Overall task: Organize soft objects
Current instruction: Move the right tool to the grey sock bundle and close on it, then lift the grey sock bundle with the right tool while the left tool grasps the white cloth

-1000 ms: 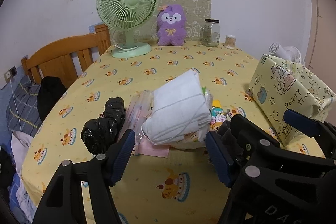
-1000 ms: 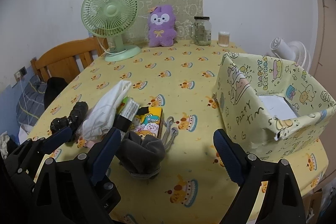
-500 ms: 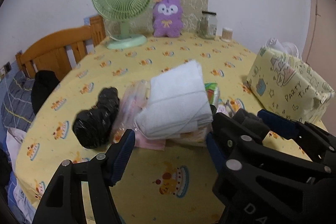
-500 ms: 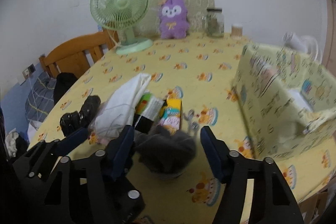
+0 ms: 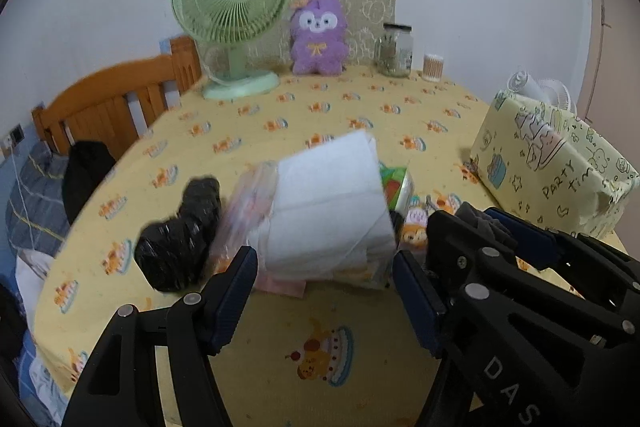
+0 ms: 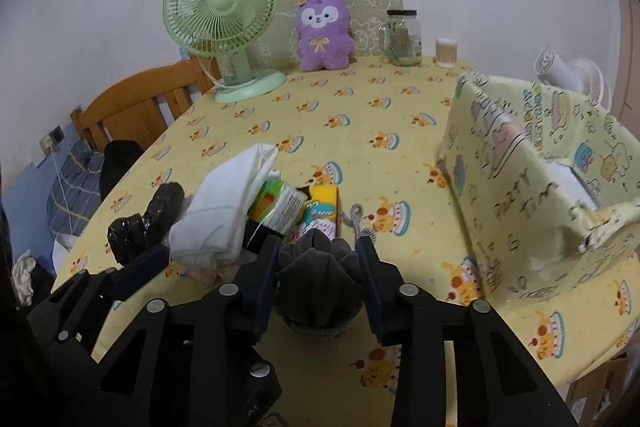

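Looking along the left gripper (image 5: 324, 275), its fingers stand well apart and empty, as they did a second ago, poised just short of the folded white cloth (image 5: 328, 207) that lies on a clear plastic packet (image 5: 248, 203) in the middle of the desk (image 5: 280, 123). A crumpled black bag (image 5: 180, 239) sits just to the left of that pile. At the right edge the other tool's fingers pinch a grey fabric item (image 5: 486, 223). Beyond it stands a gift-wrapped box (image 5: 548, 167), whose side reads "PARTY" and what looks like "Tim"; the tool body in the foreground shows the letters "DAS".

Seen from the right wrist, the change is plain: the right gripper (image 6: 316, 267), wide open a second ago with the grey bundle lying loose between its fingers, is now clamped on that grey fabric item (image 6: 320, 271), which bulges up between the pads. It still sits low over the desk (image 6: 360, 107), so the grasp looks made but the lift not begun. The open box (image 6: 532, 195), near on the right, seems the likely destination; its wrap reads "PARTY TIM". A yellow carton with a cartoon crocodile (image 6: 320, 211) and a green-and-orange pack (image 6: 276, 203) lie just ahead, their print too small to read.
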A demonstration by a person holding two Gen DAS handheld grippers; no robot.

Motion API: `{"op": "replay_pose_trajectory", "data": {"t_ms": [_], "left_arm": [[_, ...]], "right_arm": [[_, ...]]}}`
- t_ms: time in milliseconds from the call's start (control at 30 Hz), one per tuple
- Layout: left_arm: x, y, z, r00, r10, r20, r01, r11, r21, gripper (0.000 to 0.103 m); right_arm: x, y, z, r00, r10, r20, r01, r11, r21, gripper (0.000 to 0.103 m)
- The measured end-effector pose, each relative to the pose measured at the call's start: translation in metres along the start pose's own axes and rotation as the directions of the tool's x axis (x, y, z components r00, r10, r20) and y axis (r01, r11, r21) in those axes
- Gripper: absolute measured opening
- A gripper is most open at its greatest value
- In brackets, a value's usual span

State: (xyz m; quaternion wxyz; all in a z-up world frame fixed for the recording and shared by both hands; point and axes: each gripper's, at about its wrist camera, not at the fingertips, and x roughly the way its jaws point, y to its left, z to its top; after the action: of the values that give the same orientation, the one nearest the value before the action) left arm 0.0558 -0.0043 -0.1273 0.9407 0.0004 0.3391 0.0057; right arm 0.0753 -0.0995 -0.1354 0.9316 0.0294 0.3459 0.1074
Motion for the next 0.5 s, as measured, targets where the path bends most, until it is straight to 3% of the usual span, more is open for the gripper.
{"op": "replay_pose_trajectory", "data": {"t_ms": [333,500], "left_arm": [[0.000,-0.002,0.022,0.999,-0.007,0.036,0.007,1.000,-0.016,0.070],[0.009,0.002,0.023,0.998,-0.060,0.009,0.061,0.997,-0.044,0.044]], "right_arm": [[-0.010,-0.008,0.021,0.998,-0.010,0.058,0.009,1.000,0.027,0.038],[-0.006,-0.008,0.025,0.999,-0.002,0.048,0.001,0.999,0.036,0.039]]}}
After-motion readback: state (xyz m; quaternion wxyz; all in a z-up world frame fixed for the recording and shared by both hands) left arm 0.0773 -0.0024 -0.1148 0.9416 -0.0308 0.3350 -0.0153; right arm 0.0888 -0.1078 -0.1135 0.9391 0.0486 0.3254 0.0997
